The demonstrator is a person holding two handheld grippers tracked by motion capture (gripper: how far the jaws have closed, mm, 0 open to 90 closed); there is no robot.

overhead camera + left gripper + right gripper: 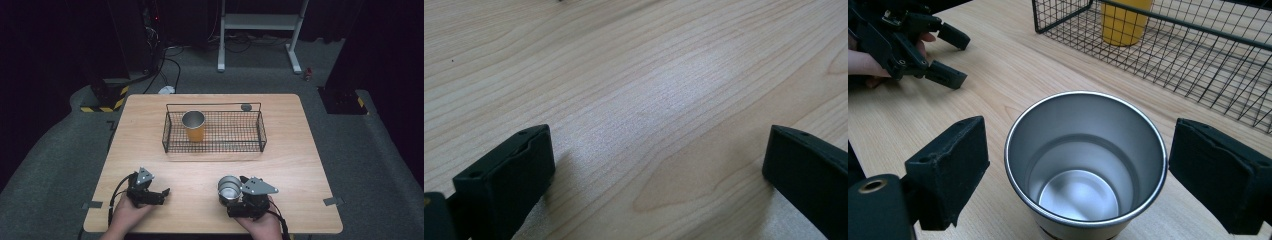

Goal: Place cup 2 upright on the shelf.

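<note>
Left gripper (161,194): I held it low over the near left part of the wooden table (295,150), jaws spread wide with nothing between them; its own view showed only bare wood grain between the two black jaws.
Left hand (129,212): it came in from the near edge and wrapped the gripper's body.
Steel cup (1086,162): it stood upright on the table near the front edge, right of centre, between the jaws of my right gripper. It was a plain brushed-metal tumbler with a thin bright rim, a stepped inside wall and a shiny round floor; it looked empty. A dark band showed at its foot, too little of it visible to say more.
Right gripper (1078,170): jaws spread, one on each side of the cup, a gap visible at each side, so neither pad was touching the rim.
Right hand (260,225): it gripped the tool from the near edge, just right of the cup.
Wire basket (261,131): black mesh, it sat at the middle of the table, well beyond both grippers.
Yellow cup (194,126): it stood upright in the left part of the basket, with a steel-lined inside.
</note>
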